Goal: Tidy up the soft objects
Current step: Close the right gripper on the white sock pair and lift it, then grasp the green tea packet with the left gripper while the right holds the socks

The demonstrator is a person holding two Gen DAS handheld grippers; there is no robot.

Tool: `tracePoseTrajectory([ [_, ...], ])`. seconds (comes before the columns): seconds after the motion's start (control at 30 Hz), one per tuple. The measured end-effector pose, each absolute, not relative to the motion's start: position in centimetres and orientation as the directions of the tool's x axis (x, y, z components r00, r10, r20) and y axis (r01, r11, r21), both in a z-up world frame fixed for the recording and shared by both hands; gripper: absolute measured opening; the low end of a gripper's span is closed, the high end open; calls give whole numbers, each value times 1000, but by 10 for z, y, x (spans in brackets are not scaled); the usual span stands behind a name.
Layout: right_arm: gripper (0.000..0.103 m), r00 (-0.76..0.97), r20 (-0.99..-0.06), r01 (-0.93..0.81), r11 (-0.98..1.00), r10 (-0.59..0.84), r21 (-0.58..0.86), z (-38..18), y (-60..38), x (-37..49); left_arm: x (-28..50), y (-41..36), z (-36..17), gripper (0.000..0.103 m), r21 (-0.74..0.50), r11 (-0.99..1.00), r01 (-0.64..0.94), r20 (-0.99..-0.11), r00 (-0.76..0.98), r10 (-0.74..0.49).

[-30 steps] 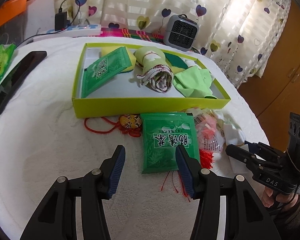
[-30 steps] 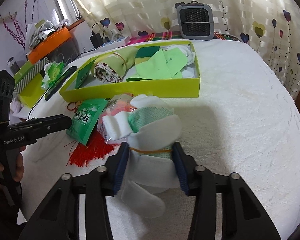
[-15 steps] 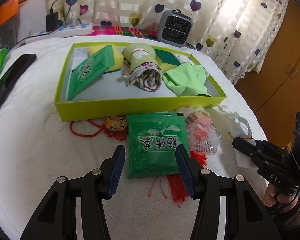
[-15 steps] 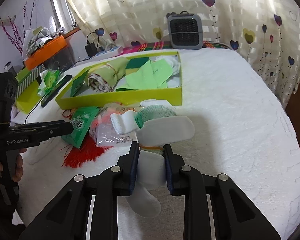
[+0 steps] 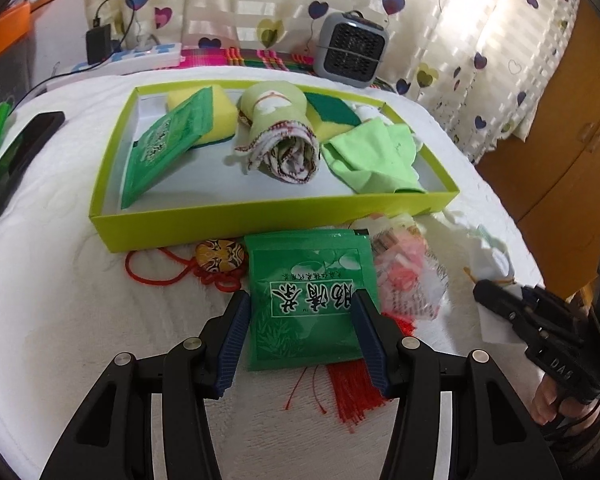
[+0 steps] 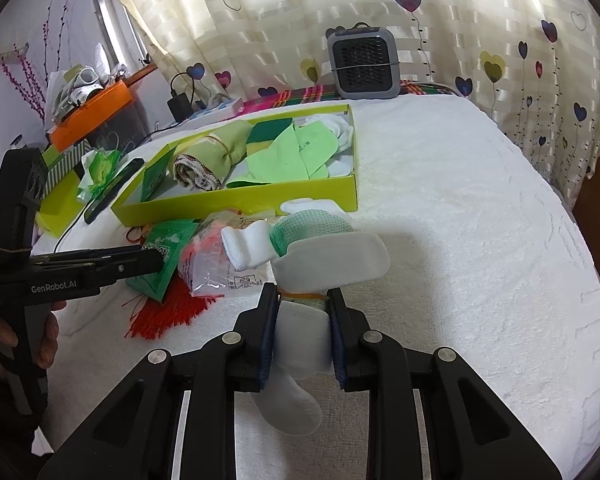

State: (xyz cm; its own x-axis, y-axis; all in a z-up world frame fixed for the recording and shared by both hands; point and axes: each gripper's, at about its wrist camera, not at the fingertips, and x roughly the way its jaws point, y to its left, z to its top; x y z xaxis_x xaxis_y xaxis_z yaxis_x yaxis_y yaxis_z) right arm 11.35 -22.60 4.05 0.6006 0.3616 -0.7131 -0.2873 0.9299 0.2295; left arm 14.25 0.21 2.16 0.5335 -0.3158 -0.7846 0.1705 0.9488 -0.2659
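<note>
A lime-green box (image 5: 260,216) holds a green packet, yellow sponges, a rolled cloth (image 5: 284,136) and a light green cloth (image 5: 372,156). In front of it lie a green tea packet (image 5: 308,296), a clear bag (image 5: 404,272) and a red tassel charm (image 5: 220,256). My left gripper (image 5: 302,332) is open with its fingers either side of the tea packet. My right gripper (image 6: 303,320) is shut on a white and green sock bundle (image 6: 324,252), held just above the white cover; the bundle also shows in the left wrist view (image 5: 492,256).
A grey heater (image 5: 352,54) stands behind the box. A black phone (image 5: 16,160) and a green bag lie at the left. A power strip (image 5: 140,56) sits at the back. A wooden cabinet (image 5: 572,152) is beyond the right edge.
My left gripper has moved forward until its fingers straddle the tea packet. My right gripper has closed on the sock bundle and lifted it slightly.
</note>
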Motion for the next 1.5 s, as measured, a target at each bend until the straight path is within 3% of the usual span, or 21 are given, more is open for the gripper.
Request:
tracePoseTrajectory([
  [0.33,25,598,-712,-273,929,368,250,39,-230,115,138,-1,31,52,-355,907,225,-729,541,-420],
  [0.6,25,594,-713,-278,927,372,252,38,-230,116,141,0,21,52,-290,938,188,-777,526,-346],
  [1.0,25,586,-712,-295,920,387,257,38,-227,114,131,-3,22,52,-412,880,235,-732,490,-474],
  [1.5,25,532,-715,-416,876,454,246,38,-197,97,132,-12,15,52,-364,903,229,-769,473,-430],
])
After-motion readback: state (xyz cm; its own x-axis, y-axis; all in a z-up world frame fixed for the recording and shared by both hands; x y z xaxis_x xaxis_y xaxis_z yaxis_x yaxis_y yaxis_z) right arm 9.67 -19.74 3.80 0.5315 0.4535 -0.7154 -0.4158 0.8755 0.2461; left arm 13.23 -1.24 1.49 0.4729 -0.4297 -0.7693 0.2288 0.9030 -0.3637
